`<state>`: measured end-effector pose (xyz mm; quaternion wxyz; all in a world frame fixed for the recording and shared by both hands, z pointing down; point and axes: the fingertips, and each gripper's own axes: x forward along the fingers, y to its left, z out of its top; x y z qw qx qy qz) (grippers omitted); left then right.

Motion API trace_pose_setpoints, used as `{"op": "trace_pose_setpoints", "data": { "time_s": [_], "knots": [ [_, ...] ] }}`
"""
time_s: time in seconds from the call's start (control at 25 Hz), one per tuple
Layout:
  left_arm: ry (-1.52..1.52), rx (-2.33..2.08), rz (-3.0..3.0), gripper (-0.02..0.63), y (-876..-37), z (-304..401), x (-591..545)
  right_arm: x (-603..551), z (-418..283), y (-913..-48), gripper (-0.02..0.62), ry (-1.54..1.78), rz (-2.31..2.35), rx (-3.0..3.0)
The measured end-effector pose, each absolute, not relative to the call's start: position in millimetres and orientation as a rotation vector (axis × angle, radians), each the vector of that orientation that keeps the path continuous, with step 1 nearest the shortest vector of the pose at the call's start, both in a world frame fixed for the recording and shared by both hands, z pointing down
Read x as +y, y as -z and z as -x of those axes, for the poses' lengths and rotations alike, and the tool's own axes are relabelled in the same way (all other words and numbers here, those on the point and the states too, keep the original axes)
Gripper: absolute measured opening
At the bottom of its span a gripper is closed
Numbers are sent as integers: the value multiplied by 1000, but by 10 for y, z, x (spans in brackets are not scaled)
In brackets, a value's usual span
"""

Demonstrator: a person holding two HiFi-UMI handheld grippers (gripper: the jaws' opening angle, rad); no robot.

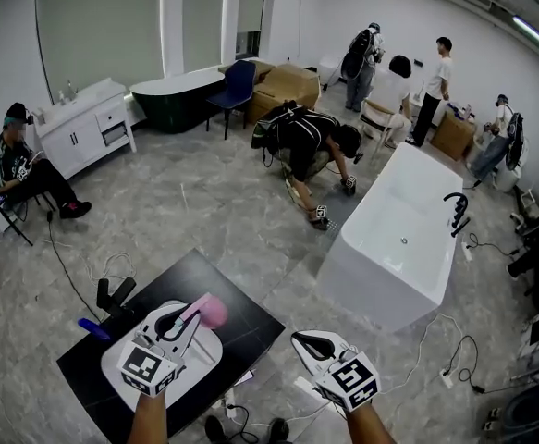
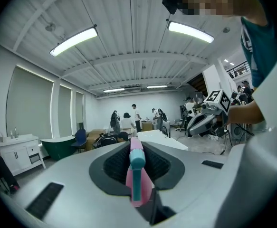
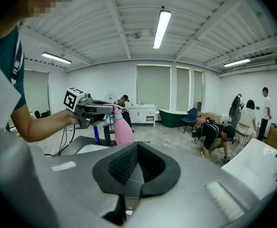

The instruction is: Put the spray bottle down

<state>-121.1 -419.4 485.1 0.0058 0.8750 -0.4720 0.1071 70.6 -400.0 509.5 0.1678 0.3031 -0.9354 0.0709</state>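
- The left gripper (image 2: 137, 161) is clamped on the pink spray bottle (image 2: 144, 190). Its 2 jaws press on the bottle's neck from either side, and the teal trigger head sits between them.
- The right gripper (image 3: 134, 179) has its 2 jaws brought together with nothing between them. In the head view it is held beside the left one, out past the right edge of the black table (image 1: 246, 326), above cables on the floor.
- The right gripper view shows the bottle hanging from the left gripper with its body pointing down. In the head view it is over the far part of the white basin (image 1: 206, 351) set into the table. No view shows whether its base touches anything.
- A blue object (image 1: 93, 329) and a black fixture (image 1: 114, 294) stand near the table's far left corner, just beside the basin.
- Beyond the table, to the right, is a white bathtub (image 1: 394, 248) with a black tap (image 1: 457, 213) on its far rim.
- Near the tub's far left side, a crouching person (image 1: 311, 141) reaches down to the grey floor.
- Farther off on the left, a seated person (image 1: 19, 169) is next to a white cabinet (image 1: 89, 123).
- Along the back wall are a dark green tub (image 1: 177, 95), a blue chair (image 1: 237, 86) and brown boxes (image 1: 287, 86).
- A group of people (image 1: 398, 72) is at the far right.
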Motion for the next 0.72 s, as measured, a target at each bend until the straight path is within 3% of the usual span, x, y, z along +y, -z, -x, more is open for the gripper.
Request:
{"op": "trace_pose_setpoints", "data": {
  "time_s": [0.72],
  "knots": [
    [-354,-1354,-2678,63,-5849,931,-4999,-4370,-868,-5698,9,-292,-925,-2605]
  ]
}}
